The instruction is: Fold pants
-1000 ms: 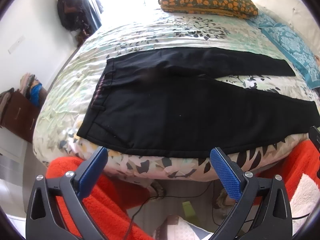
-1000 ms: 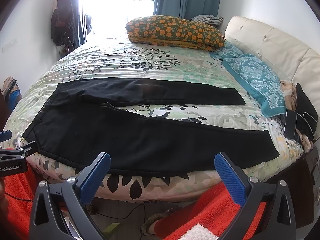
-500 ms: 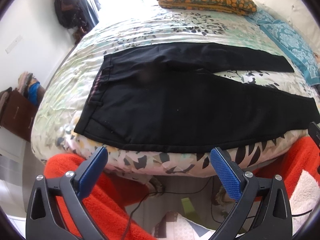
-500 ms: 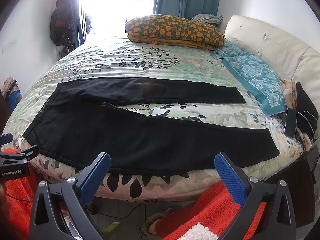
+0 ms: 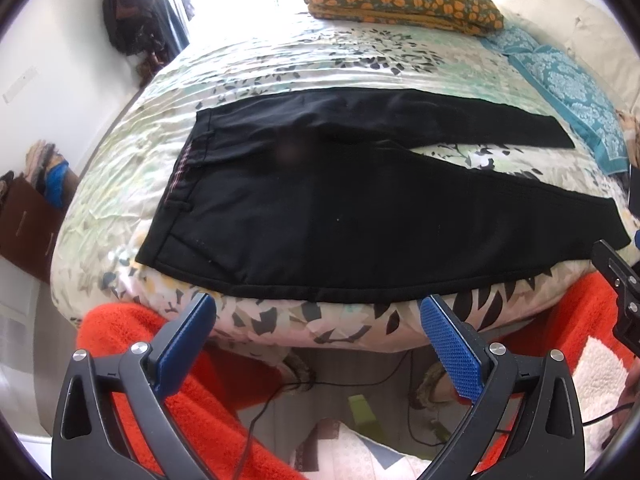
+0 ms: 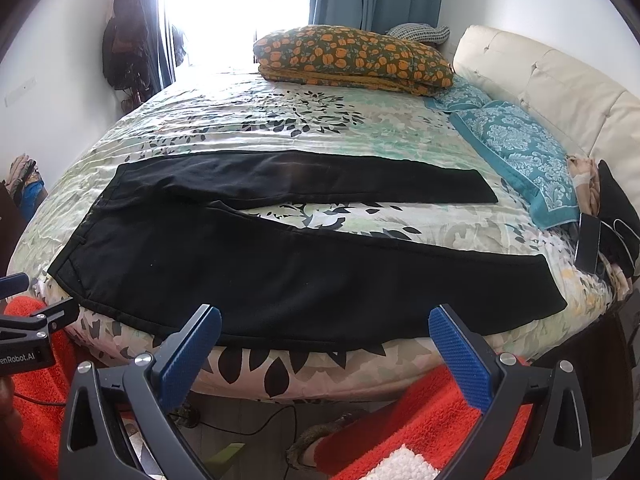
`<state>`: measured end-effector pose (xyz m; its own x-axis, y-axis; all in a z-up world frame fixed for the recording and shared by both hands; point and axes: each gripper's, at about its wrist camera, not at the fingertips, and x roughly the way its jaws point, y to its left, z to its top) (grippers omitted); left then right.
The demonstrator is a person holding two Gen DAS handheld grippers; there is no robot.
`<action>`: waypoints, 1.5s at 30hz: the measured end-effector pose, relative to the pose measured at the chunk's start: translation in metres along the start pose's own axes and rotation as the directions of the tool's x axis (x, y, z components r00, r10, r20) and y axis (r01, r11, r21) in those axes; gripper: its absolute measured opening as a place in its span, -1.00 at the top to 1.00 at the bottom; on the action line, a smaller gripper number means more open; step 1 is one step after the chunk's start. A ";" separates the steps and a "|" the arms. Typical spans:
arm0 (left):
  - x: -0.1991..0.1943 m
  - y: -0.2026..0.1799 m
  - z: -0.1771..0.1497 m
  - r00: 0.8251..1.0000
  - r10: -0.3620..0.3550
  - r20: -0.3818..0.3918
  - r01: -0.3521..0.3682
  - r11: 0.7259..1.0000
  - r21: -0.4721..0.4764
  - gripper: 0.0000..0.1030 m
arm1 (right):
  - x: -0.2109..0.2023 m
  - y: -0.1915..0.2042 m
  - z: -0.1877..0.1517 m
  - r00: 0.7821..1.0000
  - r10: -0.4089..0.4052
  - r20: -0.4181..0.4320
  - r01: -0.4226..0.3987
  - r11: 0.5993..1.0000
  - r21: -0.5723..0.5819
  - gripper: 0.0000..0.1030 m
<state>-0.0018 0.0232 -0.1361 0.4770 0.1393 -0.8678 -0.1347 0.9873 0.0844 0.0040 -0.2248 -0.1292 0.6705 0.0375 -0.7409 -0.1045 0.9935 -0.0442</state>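
Black pants [image 5: 320, 216] lie flat on the floral bedspread [image 5: 280, 60], waistband to the left and both legs spread apart in a V to the right. They also show in the right wrist view [image 6: 280, 264]. My left gripper [image 5: 316, 324] is open and empty, just short of the near leg's edge by the waist end. My right gripper [image 6: 324, 332] is open and empty, just short of the near leg's edge at mid-leg. Neither touches the cloth.
An orange-patterned pillow [image 6: 352, 56] lies at the far side of the bed. Teal pillows [image 6: 520, 144] and a cream headboard [image 6: 560, 80] are at the right, with a dark phone [image 6: 588, 248] by the edge. Red fleece [image 5: 140, 344] lies below. A brown cabinet [image 5: 28, 216] stands at left.
Both grippers have edged closer to the bed's near edge; the pants look larger in the left wrist view. The pants have not moved. Both grippers stay open.
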 end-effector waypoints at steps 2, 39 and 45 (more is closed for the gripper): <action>-0.003 0.000 0.000 1.000 0.002 0.011 -0.002 1.000 0.003 -0.99 | -0.001 0.000 0.000 1.000 0.002 0.003 -0.002 1.000 0.002 -1.00; -0.002 0.000 -0.003 1.000 0.006 -0.001 -0.006 1.000 0.014 -0.99 | 0.004 0.003 -0.003 1.000 0.014 -0.024 -0.014 1.000 -0.016 -1.00; 0.000 -0.003 -0.003 1.000 0.009 -0.003 -0.009 1.000 0.021 -0.99 | 0.006 0.003 -0.003 0.999 0.017 -0.029 -0.017 1.000 -0.013 -1.00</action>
<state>-0.0045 0.0202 -0.1376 0.4727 0.1481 -0.8687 -0.1212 0.9873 0.1024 0.0056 -0.2217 -0.1364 0.6474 0.0513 -0.7604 -0.1259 0.9912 -0.0403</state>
